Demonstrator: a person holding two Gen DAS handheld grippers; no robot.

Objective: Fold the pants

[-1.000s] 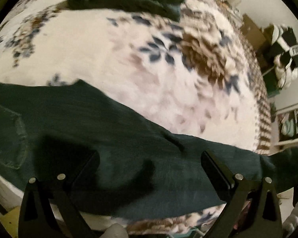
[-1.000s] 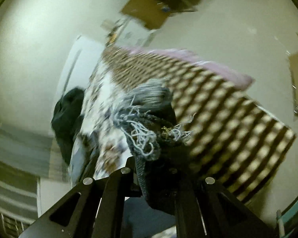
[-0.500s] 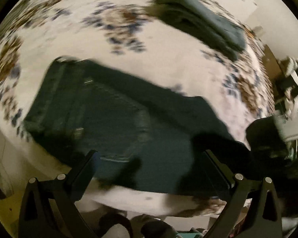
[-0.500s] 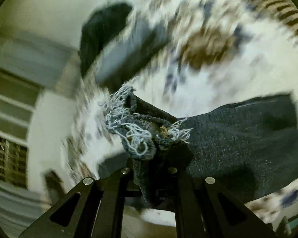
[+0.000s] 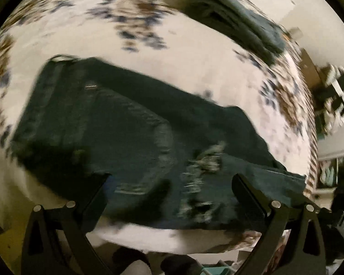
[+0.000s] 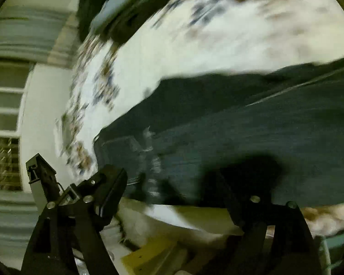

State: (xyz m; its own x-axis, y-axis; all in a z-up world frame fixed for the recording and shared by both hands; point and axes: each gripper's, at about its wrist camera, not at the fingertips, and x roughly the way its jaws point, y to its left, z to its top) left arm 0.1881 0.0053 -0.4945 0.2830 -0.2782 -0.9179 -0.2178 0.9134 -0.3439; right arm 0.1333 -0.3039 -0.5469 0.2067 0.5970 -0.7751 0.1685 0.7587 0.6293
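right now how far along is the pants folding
Done: the dark jeans lie folded end to end on the floral bedspread, frayed hem laid near the back pocket. In hand: nothing; the right gripper is opening over the denim, the left gripper is open. Left: probably another fold.

- One pair of dark denim pants [image 5: 117,133], spread flat on the bed with a frayed pale hem [image 5: 206,158] doubled back across it; the same pair fills the right wrist view [image 6: 263,133].
- One white bedspread with brown and blue flower print [image 5: 103,34], under the pants.
- One stack of folded dark garments [image 5: 231,16], on the bedspread, well beyond the pants; how many pieces are in it I cannot tell.
- Two black two-finger grippers: the left gripper [image 5: 169,188] above the pants' near edge, and the right gripper [image 6: 169,183] over the same edge, its jaws opening with nothing gripped between them.
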